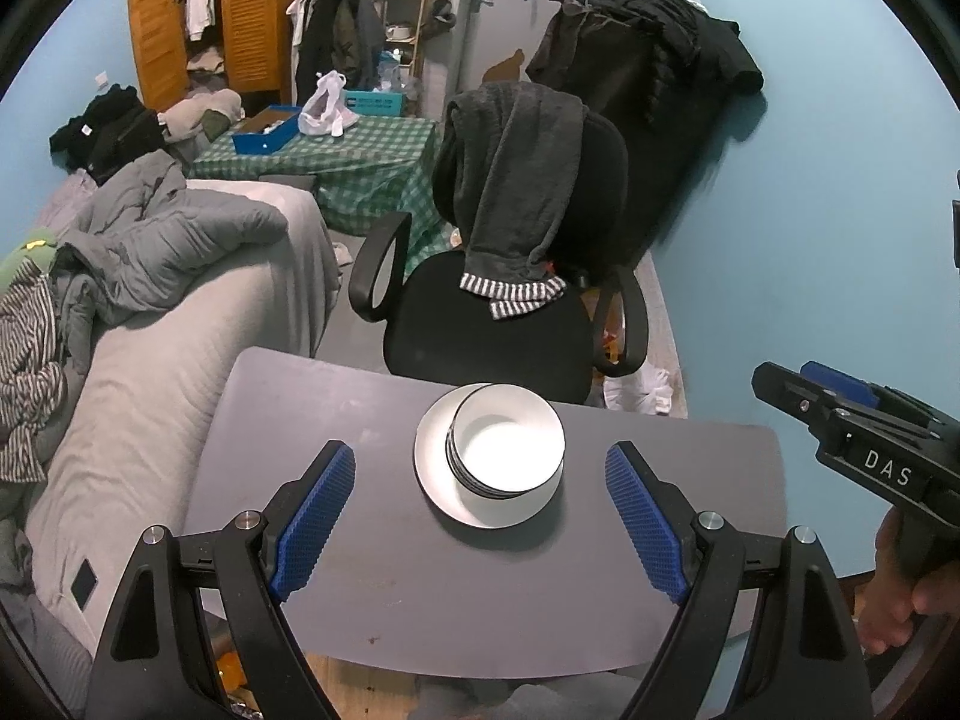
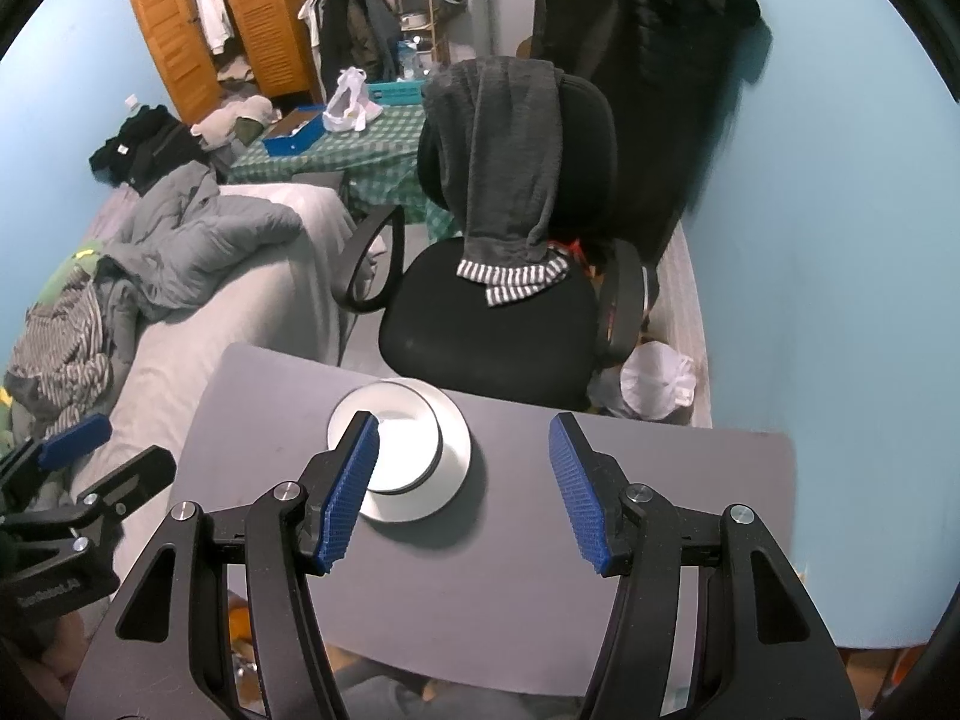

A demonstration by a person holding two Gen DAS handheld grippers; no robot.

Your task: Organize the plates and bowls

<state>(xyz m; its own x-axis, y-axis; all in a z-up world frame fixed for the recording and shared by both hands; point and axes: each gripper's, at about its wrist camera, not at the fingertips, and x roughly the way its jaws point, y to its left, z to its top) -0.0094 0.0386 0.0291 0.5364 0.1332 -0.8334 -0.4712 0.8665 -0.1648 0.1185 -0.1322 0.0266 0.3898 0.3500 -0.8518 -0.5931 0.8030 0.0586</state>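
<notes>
Left gripper [image 1: 480, 516] with blue ribbed pads spread wide, nothing between them. Right gripper [image 2: 465, 489] likewise spread and empty. Grey rectangular tabletop [image 1: 336, 408] lies under both. Round white plate [image 1: 433, 474] ahead of the left fingertips, stack of white bowls [image 1: 507, 450] on it, offset toward the right pad.
</notes>
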